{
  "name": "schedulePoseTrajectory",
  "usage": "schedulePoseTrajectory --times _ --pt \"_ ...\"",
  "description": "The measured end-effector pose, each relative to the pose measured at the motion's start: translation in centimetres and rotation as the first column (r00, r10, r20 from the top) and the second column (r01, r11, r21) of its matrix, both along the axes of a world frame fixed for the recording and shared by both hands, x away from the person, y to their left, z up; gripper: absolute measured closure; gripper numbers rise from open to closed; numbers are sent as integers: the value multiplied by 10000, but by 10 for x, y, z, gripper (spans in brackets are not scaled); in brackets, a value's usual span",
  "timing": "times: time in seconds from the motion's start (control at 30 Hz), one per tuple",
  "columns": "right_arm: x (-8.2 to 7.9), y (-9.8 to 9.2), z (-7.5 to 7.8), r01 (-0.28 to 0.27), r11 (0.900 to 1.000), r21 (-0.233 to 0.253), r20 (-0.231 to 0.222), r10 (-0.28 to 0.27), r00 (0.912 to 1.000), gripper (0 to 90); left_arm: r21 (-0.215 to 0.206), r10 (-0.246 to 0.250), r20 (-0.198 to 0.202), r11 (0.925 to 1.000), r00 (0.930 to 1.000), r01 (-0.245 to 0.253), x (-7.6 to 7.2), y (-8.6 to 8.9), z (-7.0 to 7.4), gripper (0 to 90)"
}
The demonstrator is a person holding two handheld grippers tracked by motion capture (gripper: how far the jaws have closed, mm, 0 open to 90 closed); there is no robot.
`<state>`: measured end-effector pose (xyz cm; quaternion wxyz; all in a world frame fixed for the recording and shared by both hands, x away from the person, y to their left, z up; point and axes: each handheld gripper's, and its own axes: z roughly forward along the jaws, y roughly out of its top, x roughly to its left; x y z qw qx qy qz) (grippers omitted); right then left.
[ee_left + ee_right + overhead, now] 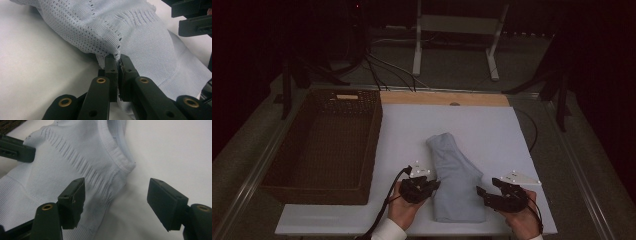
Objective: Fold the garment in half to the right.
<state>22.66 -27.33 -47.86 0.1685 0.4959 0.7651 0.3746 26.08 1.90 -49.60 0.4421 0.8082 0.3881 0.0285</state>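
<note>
two grippers work a pale blue knit garment (455, 175) lying folded on the white table (492, 130), toward its near edge, right of the wicker basket (324, 145); left gripper (118, 65) clenched on the garment's left edge, fabric pinched between its jaws; right gripper (115, 195) released, jaws wide apart, one over the ribbed knit, the other over bare table beside the garment's right edge.
</note>
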Motion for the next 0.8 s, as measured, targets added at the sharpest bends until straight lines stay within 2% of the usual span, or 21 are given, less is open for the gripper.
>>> schedulePoseTrajectory --times 0.57,0.8 --pt "-2 1 -1 -115 9999 -37 -43 114 9999 312 -90 -248 -69 9997 9997 247 -14 3 2 873" --pt "-2 1 -1 -105 9999 -26 -38 105 9999 312 -156 -545 -152 9984 9984 542 -24 3 3 871"
